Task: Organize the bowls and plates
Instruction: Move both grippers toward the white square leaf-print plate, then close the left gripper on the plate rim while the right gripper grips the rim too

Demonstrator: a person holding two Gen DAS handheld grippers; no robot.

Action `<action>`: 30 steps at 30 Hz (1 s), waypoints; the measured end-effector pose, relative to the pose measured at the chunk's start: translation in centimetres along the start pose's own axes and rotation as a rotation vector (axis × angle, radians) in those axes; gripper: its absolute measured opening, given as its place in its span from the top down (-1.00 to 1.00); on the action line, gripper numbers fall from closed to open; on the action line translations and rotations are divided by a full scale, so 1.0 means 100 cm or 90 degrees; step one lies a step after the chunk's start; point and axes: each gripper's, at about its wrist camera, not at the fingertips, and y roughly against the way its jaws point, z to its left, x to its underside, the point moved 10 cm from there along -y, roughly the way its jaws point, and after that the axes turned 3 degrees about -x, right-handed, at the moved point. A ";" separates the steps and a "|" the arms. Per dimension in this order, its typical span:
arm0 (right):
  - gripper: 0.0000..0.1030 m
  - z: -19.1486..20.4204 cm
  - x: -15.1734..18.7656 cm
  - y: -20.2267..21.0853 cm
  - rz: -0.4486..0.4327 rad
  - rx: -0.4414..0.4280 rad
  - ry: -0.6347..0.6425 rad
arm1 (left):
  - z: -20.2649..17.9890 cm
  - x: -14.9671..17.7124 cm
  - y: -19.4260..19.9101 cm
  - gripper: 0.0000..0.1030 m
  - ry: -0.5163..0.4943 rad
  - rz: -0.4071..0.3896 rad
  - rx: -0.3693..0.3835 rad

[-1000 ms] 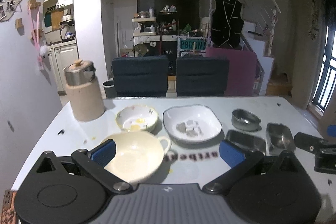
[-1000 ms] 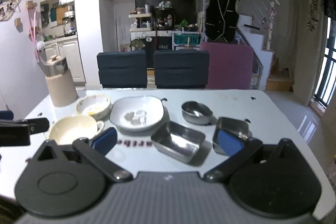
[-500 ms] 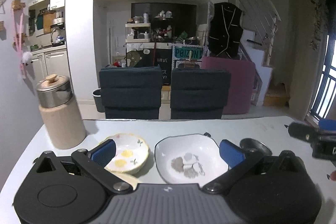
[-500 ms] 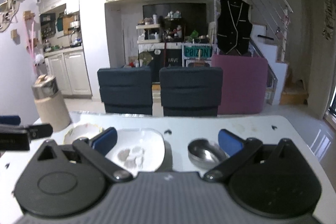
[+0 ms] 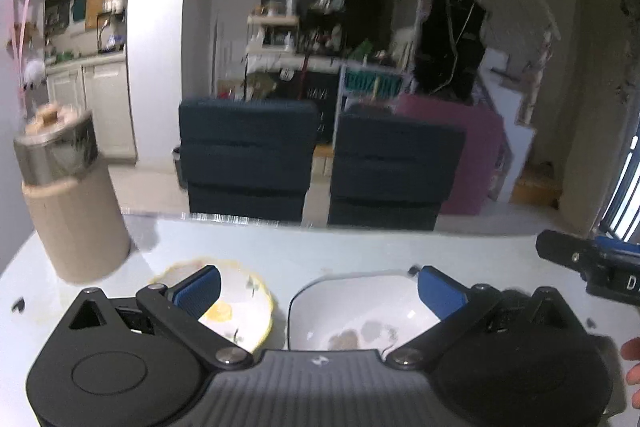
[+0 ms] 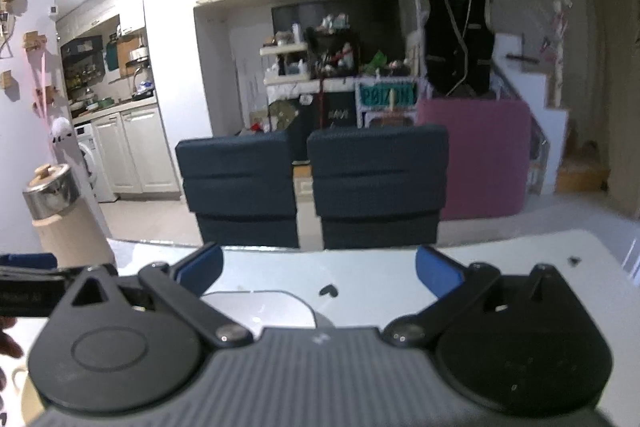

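Observation:
In the left wrist view my left gripper (image 5: 318, 289) is open and empty, low over the white table (image 5: 360, 247). A small yellow-rimmed flowered bowl (image 5: 240, 311) lies under its left finger. A white square bowl (image 5: 360, 311) with grey marks lies between the fingers. The right gripper shows at the right edge (image 5: 592, 263). In the right wrist view my right gripper (image 6: 318, 269) is open and empty above the table (image 6: 520, 267). The rim of the white square bowl (image 6: 264, 307) shows just below it. The metal dishes and the cream bowl are hidden.
A tall beige canister with a steel lid (image 5: 68, 203) stands at the table's far left; it also shows in the right wrist view (image 6: 60, 215). Two dark blue chairs (image 5: 320, 163) stand behind the far edge. Small dark specks (image 6: 328, 290) lie on the table.
Both cameras have tilted up and moved forward and lower. The cream bowl and metal dishes dropped out of view. Both grippers stay open.

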 end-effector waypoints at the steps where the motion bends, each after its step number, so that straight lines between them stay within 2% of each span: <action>1: -1.00 -0.001 0.004 -0.008 0.007 -0.005 -0.007 | 0.001 0.005 -0.008 -1.00 0.000 0.024 0.005; 3: -1.00 -0.001 0.017 -0.022 0.031 -0.015 -0.011 | 0.007 0.012 -0.023 -1.00 0.015 0.063 0.010; 5: -1.00 0.001 0.028 -0.039 0.063 -0.020 -0.006 | 0.013 0.017 -0.032 -1.00 0.031 0.080 0.011; 6: -0.90 0.002 0.034 -0.044 0.075 -0.024 -0.006 | 0.016 0.019 -0.036 -1.00 0.041 0.079 0.014; 9: -0.40 0.001 0.054 -0.068 0.136 -0.033 -0.014 | 0.020 0.023 -0.045 -1.00 0.072 0.076 0.049; 12: -0.17 -0.009 0.068 -0.086 0.172 -0.023 -0.040 | 0.024 0.029 -0.053 -1.00 0.067 0.084 0.045; 15: 0.08 -0.021 0.079 -0.101 0.196 -0.011 -0.086 | 0.025 0.034 -0.055 -1.00 0.069 0.092 0.066; 18: 0.14 -0.019 0.089 -0.111 0.215 -0.018 -0.101 | 0.026 0.037 -0.057 -0.94 0.085 0.107 0.089; 20: 0.14 -0.019 0.093 -0.115 0.218 -0.010 -0.101 | 0.027 0.041 -0.062 -0.65 0.086 0.128 0.091; 21: 0.22 -0.023 0.096 -0.110 0.220 -0.004 -0.106 | 0.027 0.043 -0.064 -0.57 0.089 0.136 0.095; 22: 0.43 -0.023 0.097 -0.112 0.223 -0.005 -0.113 | 0.028 0.045 -0.066 -0.47 0.094 0.141 0.098; 25: 0.84 -0.014 0.106 -0.111 0.228 -0.035 -0.133 | 0.030 0.050 -0.070 -0.23 0.107 0.158 0.110; 30: 0.84 -0.013 0.106 -0.105 0.238 -0.030 -0.111 | 0.030 0.059 -0.080 0.01 0.114 0.181 0.121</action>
